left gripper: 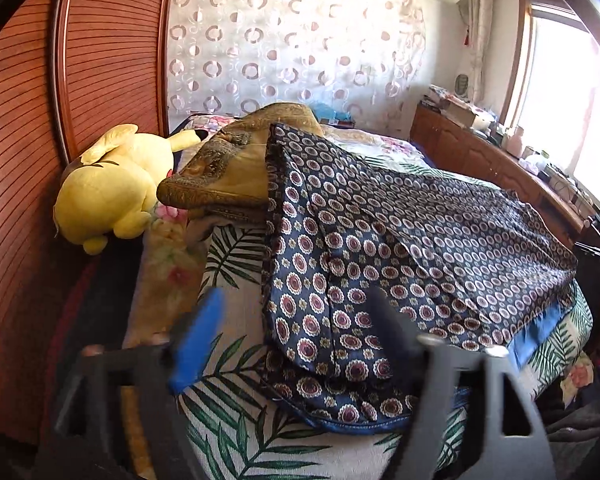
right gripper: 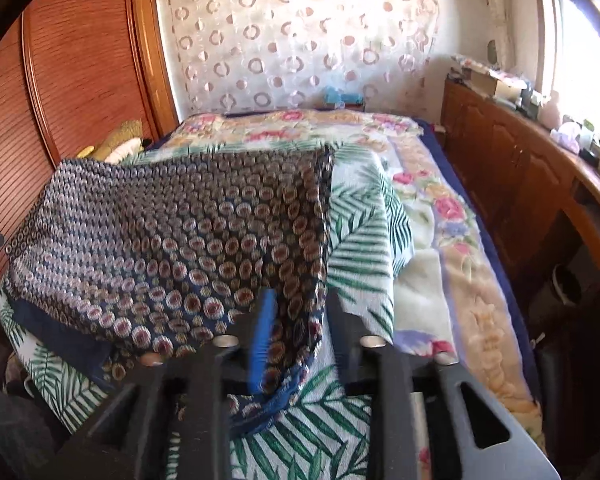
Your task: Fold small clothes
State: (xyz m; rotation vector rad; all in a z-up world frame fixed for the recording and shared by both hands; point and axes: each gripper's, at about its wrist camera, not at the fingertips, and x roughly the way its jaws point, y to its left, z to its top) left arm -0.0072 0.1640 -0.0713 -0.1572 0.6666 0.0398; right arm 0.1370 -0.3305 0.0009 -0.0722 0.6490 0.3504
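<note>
A navy garment (left gripper: 400, 248) with red and white circle medallions lies spread on a palm-leaf sheet (left gripper: 236, 412) on the bed. In the left wrist view my left gripper (left gripper: 296, 324) is open, its blue-padded finger left of the garment's near corner and its dark finger over the cloth. In the right wrist view the same garment (right gripper: 172, 240) lies ahead and to the left. My right gripper (right gripper: 300, 320) has its jaws apart with the garment's near hem between them, not pinched.
A yellow plush toy (left gripper: 112, 192) and a gold cushion (left gripper: 228, 168) lie at the bed's left. A wooden wardrobe (left gripper: 40, 120) stands at left and a wooden cabinet (right gripper: 520, 184) with clutter runs along the right. A floral blanket (right gripper: 440, 220) covers the bed.
</note>
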